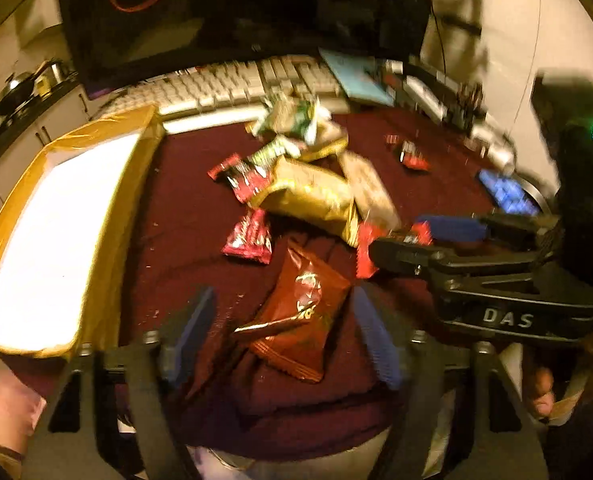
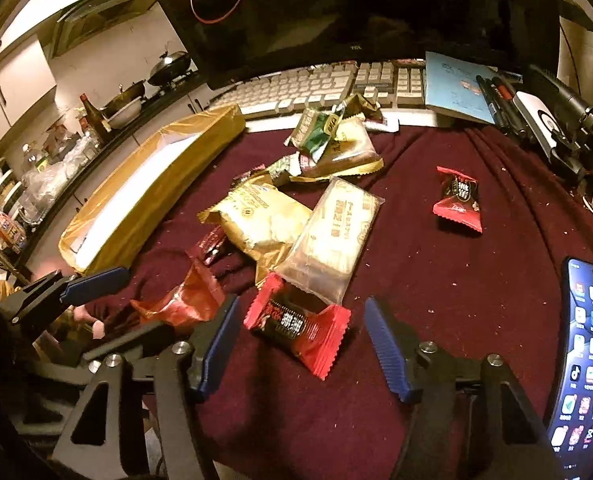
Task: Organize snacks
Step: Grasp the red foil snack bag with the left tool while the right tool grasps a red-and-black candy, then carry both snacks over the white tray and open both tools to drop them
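Lying on the dark red cloth (image 2: pixel 436 280) near its front edge, two small packets are the targets of this step: a red-and-black candy packet (image 2: pixel 296 326) sits between the blue pads of the right gripper (image 2: pixel 302 350), and a brown-red foil packet (image 1: pixel 296 312) sits between those of the left gripper (image 1: pixel 286 334). Both sets of jaws stand partly apart with a clear gap on each side of the packet, so neither pad presses yet and nothing is held. Behind them, toward the cloth's middle, lies the loose heap of snacks (image 2: pixel 292 216), gold, clear and green wrappers overlapping, and one more red candy (image 2: pixel 458 200) lies alone toward the right edge. At the left edge lies the yellow-taped box (image 2: pixel 152 188), open and apparently empty, the likely place for the sorted snacks. A keyboard (image 2: pixel 316 84) runs along the back edge and a lit phone (image 2: pixel 588 360) stands at the front right corner. The step in hand seems to be a two-handed pick; next, each gripper should need to close until the wrapper is pinched, then lift and carry leftward to the box.
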### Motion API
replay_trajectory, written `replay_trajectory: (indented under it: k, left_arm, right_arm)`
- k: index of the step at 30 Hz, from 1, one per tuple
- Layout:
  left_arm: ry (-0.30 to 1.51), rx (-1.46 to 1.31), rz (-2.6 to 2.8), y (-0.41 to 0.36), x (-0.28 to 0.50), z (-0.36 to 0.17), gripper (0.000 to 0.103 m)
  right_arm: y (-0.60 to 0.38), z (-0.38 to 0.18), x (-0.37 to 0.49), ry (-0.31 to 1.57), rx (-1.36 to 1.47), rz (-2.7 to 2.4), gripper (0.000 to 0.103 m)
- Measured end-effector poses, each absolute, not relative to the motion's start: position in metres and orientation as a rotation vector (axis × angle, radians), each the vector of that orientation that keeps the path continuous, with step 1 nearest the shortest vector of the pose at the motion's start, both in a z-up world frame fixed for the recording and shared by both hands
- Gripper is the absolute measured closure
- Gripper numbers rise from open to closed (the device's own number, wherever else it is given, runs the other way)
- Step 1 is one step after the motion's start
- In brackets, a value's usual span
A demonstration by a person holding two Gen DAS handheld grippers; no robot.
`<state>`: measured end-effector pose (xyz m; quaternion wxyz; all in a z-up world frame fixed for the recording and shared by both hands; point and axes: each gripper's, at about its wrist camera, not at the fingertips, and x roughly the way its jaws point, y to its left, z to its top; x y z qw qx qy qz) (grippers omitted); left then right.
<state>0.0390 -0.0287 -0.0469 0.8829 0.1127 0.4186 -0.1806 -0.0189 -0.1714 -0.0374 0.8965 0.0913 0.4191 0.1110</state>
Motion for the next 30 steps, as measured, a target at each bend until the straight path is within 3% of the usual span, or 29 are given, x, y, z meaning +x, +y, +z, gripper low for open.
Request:
replay_trajectory:
  k: [2, 3, 4, 10, 21, 30]
  left_arm:
    - [0.892, 0.236, -0.38, -0.029, 0.041, -0.054, 0.046]
    - [0.906, 0.229, -0.363, -0.029, 0.042, -0.056, 0.058]
    - [0.919, 0.22, -0.361, -0.027, 0.044, -0.058, 0.059]
    - [0.903, 0.19, -0.351, -0.016, 0.04, -0.049, 0.062]
    - [0.956, 0.127, -0.333, -0.009, 0.044, -0.05, 0.062]
    - [0.852, 0.029, -0.307, 0.01, 0.035, -0.009, 0.062]
  right_arm:
    - [-0.168, -0.041, -0.017, 0.869, 0.178, 0.23, 0.046]
    - [-0.166, -0.041, -0.018, 0.862, 0.164, 0.227, 0.048]
    - [-0.164, -0.042, -0.019, 0.858, 0.151, 0.227, 0.056]
    - [-0.16, -0.04, -0.027, 0.841, 0.124, 0.253, 0.073]
    - [-0.157, -0.038, -0.043, 0.844, 0.072, 0.282, 0.073]
    - [-0.175, -0.012, -0.056, 0.728, 0.19, 0.283, 0.075]
